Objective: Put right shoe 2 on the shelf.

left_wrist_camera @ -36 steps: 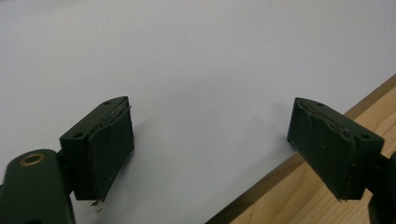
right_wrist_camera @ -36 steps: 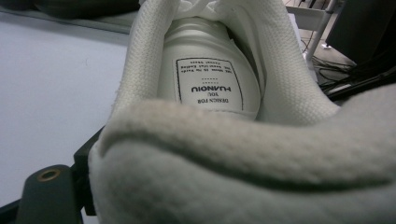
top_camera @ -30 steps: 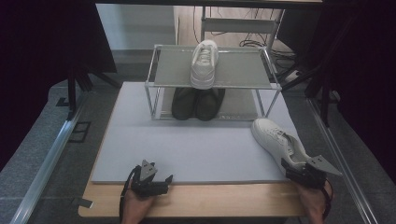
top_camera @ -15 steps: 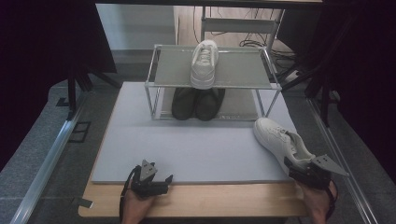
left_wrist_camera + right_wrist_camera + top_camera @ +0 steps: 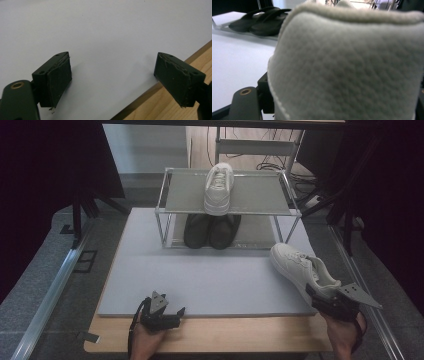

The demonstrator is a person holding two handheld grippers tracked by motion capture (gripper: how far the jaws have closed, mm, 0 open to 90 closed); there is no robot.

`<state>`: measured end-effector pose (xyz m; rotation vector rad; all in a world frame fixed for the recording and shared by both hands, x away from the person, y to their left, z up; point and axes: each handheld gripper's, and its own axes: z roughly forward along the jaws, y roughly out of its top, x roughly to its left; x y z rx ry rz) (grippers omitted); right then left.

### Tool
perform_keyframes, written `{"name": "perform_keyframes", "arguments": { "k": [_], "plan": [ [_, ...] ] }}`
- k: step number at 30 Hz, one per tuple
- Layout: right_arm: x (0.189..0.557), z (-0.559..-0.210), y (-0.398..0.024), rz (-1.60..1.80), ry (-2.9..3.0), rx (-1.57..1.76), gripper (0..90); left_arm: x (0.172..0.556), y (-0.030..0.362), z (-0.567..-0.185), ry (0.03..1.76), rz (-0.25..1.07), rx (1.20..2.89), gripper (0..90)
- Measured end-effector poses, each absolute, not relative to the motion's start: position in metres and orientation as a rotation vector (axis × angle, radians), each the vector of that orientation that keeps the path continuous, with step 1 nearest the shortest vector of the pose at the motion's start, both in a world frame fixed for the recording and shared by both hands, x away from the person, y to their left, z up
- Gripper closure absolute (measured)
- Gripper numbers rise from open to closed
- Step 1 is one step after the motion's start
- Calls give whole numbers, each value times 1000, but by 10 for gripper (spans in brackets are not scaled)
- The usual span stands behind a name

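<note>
A white sneaker hangs tilted over the right side of the grey mat, toe toward the rack. My right gripper is shut on its heel, and the padded heel collar looms close in the right gripper view. A matching white sneaker stands on the top shelf of the metal rack. My left gripper rests at the mat's front edge. Its jaws stand open with nothing between them, and its pads hover over bare mat.
A pair of black slippers lies on the rack's lower shelf, also seen as black slippers in the right gripper view. A wooden table edge runs along the front. Dark stands and cables surround the table.
My right gripper has risen a little, and the sneaker's heel has come up with it. The left gripper has stayed where it was.
</note>
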<state>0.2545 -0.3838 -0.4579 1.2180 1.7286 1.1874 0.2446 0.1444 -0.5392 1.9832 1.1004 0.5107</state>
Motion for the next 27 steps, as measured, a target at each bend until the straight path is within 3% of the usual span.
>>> {"name": "perform_keyframes", "arguments": {
  "k": [27],
  "plan": [
    [256, -397, -361, 1252, 1669, 1094, 222, 245, 144, -539, 1101, 510, 1982, 142]
  ]
}}
